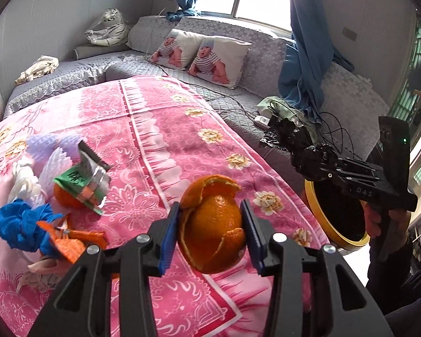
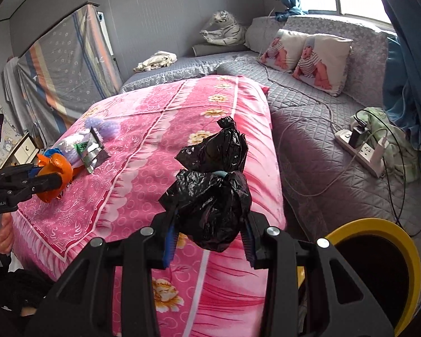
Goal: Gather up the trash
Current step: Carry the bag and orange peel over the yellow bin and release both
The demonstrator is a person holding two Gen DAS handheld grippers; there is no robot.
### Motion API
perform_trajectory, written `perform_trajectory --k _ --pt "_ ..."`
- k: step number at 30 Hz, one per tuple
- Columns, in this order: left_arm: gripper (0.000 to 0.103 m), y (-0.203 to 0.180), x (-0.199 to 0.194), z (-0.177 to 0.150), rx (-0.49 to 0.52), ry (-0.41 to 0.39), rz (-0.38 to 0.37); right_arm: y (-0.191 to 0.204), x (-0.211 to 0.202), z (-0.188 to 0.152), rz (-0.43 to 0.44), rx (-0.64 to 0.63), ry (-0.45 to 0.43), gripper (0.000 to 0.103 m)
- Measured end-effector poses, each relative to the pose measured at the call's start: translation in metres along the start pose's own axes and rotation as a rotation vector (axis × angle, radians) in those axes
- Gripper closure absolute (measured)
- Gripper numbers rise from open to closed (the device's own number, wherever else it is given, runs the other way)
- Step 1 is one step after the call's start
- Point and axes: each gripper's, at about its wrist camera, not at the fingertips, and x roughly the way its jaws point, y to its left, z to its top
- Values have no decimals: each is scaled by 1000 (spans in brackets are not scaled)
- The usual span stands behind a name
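My left gripper [image 1: 212, 226] is shut on a curled orange peel [image 1: 214, 224], held above the pink blanket [image 1: 154, 129]; from the right wrist view the same peel [image 2: 56, 172] shows at the far left in that gripper [image 2: 52, 181]. My right gripper [image 2: 209, 234] is shut on a crumpled black plastic bag [image 2: 210, 196], over the blanket's right edge. In the left wrist view that bag [image 1: 303, 148] hangs just above a yellow-rimmed bin [image 1: 336, 213]. The bin [image 2: 379, 266] sits low at the right.
More trash lies on the blanket's left: another orange peel [image 1: 66, 196], a green and silver wrapper [image 1: 84, 179], blue crumpled plastic [image 1: 19, 224], an orange wrapper [image 1: 70, 241], white tissue [image 1: 25, 182]. A power strip with cables [image 2: 359, 148] lies on the grey sofa [image 2: 308, 129].
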Motion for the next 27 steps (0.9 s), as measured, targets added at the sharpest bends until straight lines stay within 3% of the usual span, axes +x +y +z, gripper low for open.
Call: perform_trajectory --k 16,21,27 --pt "62 -109 71 41 174 77 -192 -105 -69 -20 -255 219 -50 67" --pt "62 -151 91 47 226 98 -238 -124 -81 -35 -336 275 -14 66" --pt "62 -187 130 43 232 189 -301 -142 -89 -53 -380 328 18 66"
